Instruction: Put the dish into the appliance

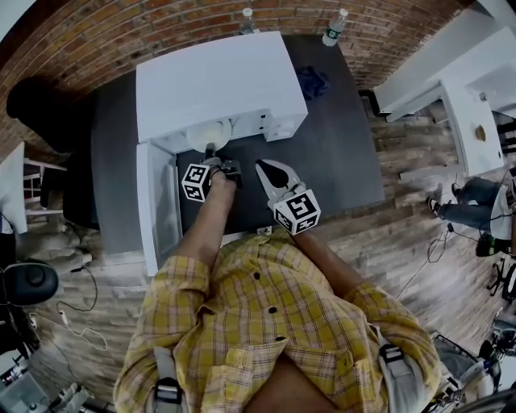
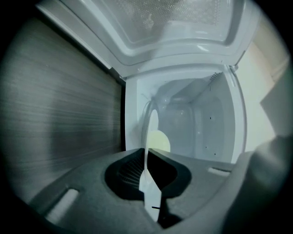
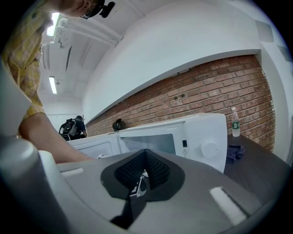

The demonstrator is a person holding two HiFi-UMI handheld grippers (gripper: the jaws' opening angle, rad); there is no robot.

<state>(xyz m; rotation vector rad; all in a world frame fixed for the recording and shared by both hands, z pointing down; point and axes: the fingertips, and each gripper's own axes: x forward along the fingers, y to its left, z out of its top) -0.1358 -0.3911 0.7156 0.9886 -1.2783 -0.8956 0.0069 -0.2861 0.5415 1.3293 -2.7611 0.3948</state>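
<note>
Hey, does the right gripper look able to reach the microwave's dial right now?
Probably yes. The right gripper is empty, jaws together, and only tabletop lies between it and the dial. The left gripper, holding the dish, is off to one side.

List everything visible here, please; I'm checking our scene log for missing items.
microwave: one, white, on the table, door swung open to its left
plate: one, pale, in the microwave's open mouth
water bottles: two, clear, at the table's far edge by the brick wall
cloth: one, dark blue, on the table right of the microwave
table: one, dark grey, against the brick wall
desk: one, white, at the far right
bystander's legs: one pair, in jeans, beside the desk
left claw: one, grey, shut on the plate's rim
right claw: one, grey, shut and empty, over the table before the microwave
</note>
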